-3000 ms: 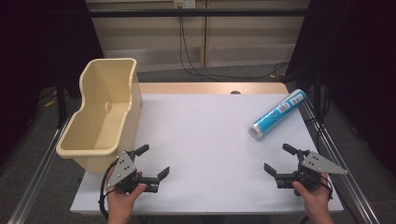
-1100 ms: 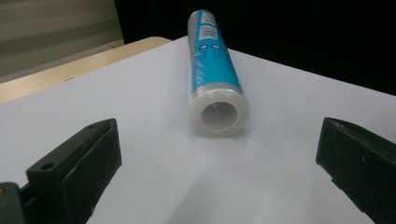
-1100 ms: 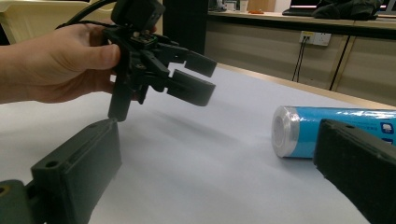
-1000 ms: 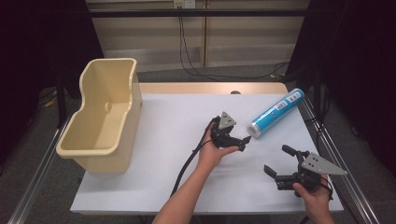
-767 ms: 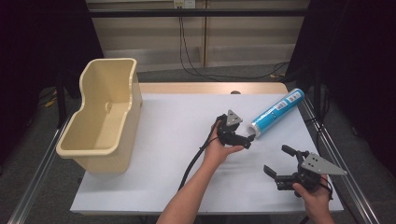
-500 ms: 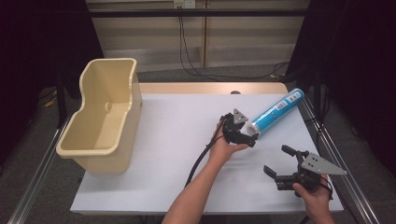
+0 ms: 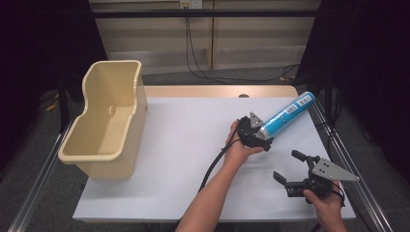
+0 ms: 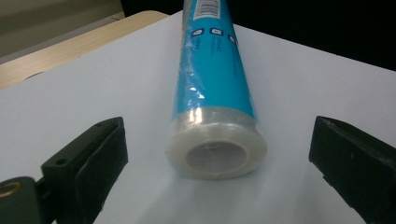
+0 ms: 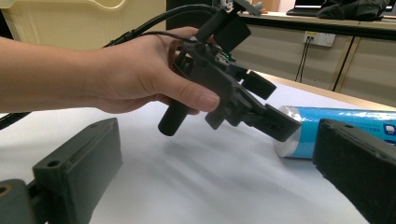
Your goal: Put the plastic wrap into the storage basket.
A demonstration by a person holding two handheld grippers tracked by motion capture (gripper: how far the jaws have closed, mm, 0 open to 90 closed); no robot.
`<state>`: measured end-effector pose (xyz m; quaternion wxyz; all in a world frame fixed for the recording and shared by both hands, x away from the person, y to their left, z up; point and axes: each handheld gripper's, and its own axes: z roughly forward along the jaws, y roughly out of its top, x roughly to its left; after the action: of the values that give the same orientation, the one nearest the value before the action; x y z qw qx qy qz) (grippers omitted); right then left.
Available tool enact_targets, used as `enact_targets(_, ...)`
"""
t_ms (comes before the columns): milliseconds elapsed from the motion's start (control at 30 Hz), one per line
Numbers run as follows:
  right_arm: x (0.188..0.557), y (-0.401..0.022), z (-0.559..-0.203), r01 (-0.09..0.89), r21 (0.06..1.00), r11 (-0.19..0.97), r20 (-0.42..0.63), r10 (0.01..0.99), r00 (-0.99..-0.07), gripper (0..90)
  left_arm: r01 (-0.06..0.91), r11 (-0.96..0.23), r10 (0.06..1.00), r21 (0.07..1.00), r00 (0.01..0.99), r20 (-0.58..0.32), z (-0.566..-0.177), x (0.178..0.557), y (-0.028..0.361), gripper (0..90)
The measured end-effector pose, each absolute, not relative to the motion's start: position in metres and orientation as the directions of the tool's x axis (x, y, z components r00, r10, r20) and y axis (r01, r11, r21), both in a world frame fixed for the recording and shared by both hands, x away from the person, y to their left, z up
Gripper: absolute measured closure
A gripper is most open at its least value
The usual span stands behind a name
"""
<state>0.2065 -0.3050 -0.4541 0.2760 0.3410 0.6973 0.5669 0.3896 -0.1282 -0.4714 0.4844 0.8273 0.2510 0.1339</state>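
A blue tube (image 7: 286,112) with a clear wrapped end lies slantwise on the white table (image 7: 183,145) at the right. My left gripper (image 7: 260,134) is at its near end. In the left gripper view that end (image 8: 215,149) sits between the jaws of the left gripper (image 8: 219,158). They have just been closing, but a gap still shows on each side and the pads do not touch it. My right gripper (image 7: 286,166) hovers open near the front right edge with nothing in it. The right gripper view shows the hand with the left gripper (image 9: 266,107) at the tube (image 9: 336,123).
A tall beige plastic bin (image 7: 104,125) stands at the table's left edge, open side up. The left gripper's cable (image 7: 212,166) trails back along the forearm. Metal rails run along both sides of the table, and cables hang behind it.
The left hand has come from the front left of the table across to the right, up to the tube's near end. The right gripper has stayed where it was.
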Motion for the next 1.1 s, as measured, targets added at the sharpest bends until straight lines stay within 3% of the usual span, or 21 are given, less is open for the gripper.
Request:
enact_targets(333, 0.205, -0.308, -0.454, 0.160, 0.979, 0.125, 0.000, 0.790, -0.613, 1.2, 0.319, -0.453, 0.546, 0.833, 0.838, -0.024, -0.476, 0.396, -0.142, 7.1)
enact_targets(767, 0.204, -0.311, -0.453, 0.159, 0.980, 0.120, 0.001, 0.794, -0.608, 1.2, 0.298, -0.514, 0.528, 0.804, 0.849, 0.023, -0.480, 0.400, -0.153, 23.0)
enact_targets(867, 0.204, -0.312, -0.453, 0.158, 0.980, 0.121, 0.000, 0.793, -0.609, 1.3, 0.328, -0.491, 0.541, 0.807, 0.841, -0.013, -0.480, 0.403, -0.150, 31.2)
enact_targets(1100, 0.204, -0.312, -0.454, 0.159, 0.980, 0.122, 0.001, 0.791, -0.611, 1.4, 0.368, -0.485, 0.556, 0.793, 0.830, -0.045, -0.477, 0.403, -0.146, 32.3)
